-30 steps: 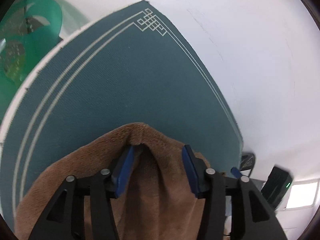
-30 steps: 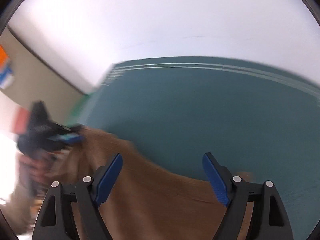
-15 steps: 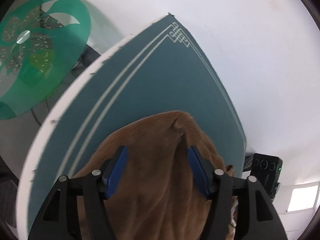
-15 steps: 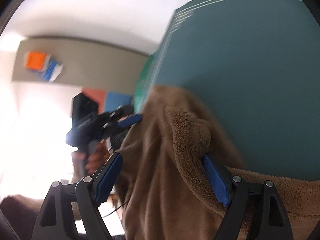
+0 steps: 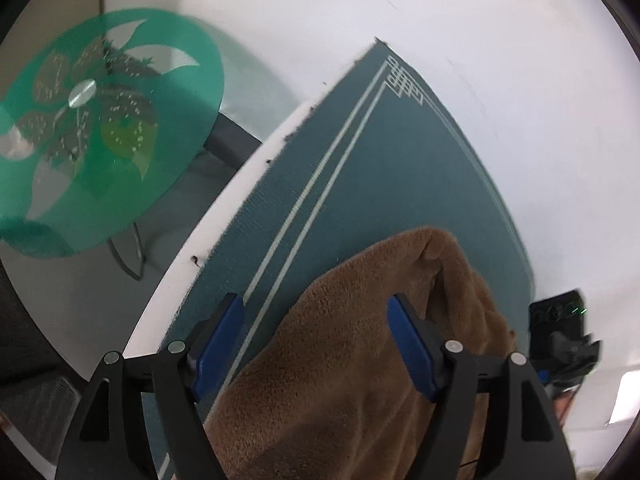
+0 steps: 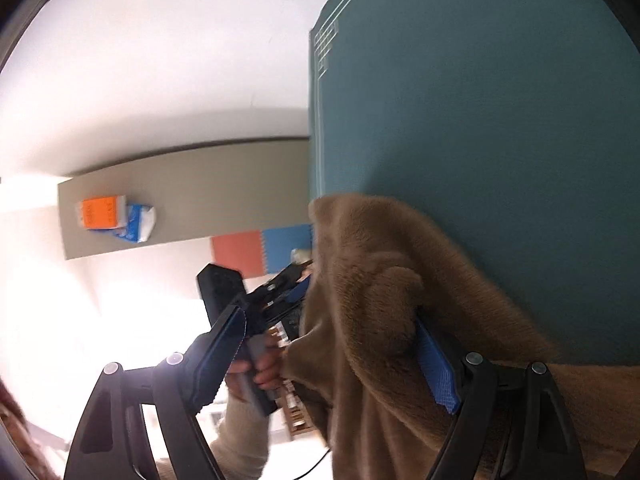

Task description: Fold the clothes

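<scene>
While the left gripper (image 5: 312,344) tips steeply down over the mat (image 5: 360,184), its jaws are opening, and the brown fleece (image 5: 360,380) lies heaped between them with neither blue pad pressing on it. One pad stands over bare mat beside the double white stripe; the other is at the foot of the fleece's raised fold. The garment sits on the mat's near part, well short of its patterned corner (image 5: 404,80), and it runs lengthwise away from the gripper toward that fold's peak.

From the right gripper (image 6: 340,344) the fleece (image 6: 384,304) bulks up between the jaws and to their right, against the mat (image 6: 480,120). Those jaws stand wide; the fabric drapes over the right pad but nothing is pinched. This gripper points closer to level and looks rolled, since the mat's edge runs upright in its view. Beyond the fleece's left edge the person's left hand (image 6: 256,368), in a pale sleeve (image 6: 240,436), holds the other tool.

I'd judge both grippers equally near, one on either side of the heap, so the next grab depends on finding an edge rather than the thick middle. A green glass table (image 5: 100,128) stands beyond the mat's far side.
</scene>
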Tool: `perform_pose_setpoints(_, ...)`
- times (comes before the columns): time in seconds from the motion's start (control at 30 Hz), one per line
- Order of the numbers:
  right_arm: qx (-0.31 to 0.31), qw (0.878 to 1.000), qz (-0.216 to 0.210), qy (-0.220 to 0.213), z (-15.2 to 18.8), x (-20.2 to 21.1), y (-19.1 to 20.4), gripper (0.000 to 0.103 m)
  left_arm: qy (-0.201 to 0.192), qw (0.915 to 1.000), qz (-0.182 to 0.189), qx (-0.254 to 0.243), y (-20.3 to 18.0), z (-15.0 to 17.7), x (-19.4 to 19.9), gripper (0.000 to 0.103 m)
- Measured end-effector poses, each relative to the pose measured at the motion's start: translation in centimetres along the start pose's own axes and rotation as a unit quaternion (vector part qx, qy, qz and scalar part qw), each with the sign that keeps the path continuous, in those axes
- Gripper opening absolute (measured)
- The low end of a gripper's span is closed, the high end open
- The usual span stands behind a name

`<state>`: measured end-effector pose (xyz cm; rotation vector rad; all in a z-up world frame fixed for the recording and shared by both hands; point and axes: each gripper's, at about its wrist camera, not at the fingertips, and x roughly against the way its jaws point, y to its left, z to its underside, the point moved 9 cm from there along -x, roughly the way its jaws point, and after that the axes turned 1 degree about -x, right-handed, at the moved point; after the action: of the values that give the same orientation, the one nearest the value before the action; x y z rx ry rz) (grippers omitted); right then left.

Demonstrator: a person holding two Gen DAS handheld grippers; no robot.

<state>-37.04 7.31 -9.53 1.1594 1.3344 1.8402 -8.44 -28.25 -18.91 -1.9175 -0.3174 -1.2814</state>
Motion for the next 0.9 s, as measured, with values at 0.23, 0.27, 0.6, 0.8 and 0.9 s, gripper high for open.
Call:
perform_pose_setpoints(0.23,-0.044,0.998,-0.027,-0.047,-2.9,1.6,-0.6,0.085,-0.004,0.9967,-0.041,-0.070,-0.7,0.8,-0.6,0.081)
perform_pose_setpoints(0.27,-0.055,0.996,-0.040,-0.061,-3.8,2.4,-0.7,0.085,-0.003,0.9959,-0.044,-0.079,-0.7,0.9,-0.8,0.081)
perform_pose_setpoints(0.6,0.018,0.948,-0.034,-0.316,-11.9,17.8,3.0,0.085,0.023,0.9901,-0.033,-0.134,-1.0,2.5,-1.1,0.081)
perform_pose_setpoints(0.8,0.126,0.953,0.137,-0.239,-10.2,19.3,4.7,0.085,0.027,0.9924,-0.033,-0.115,-0.1,2.2,-0.9,0.081)
perform_pose_setpoints(0.9,0.170,0.907,0.325,-0.209,-8.6,20.3,2.9,0.085,0.029,0.9914,-0.042,-0.121,0.5,2.5,-0.6,0.081)
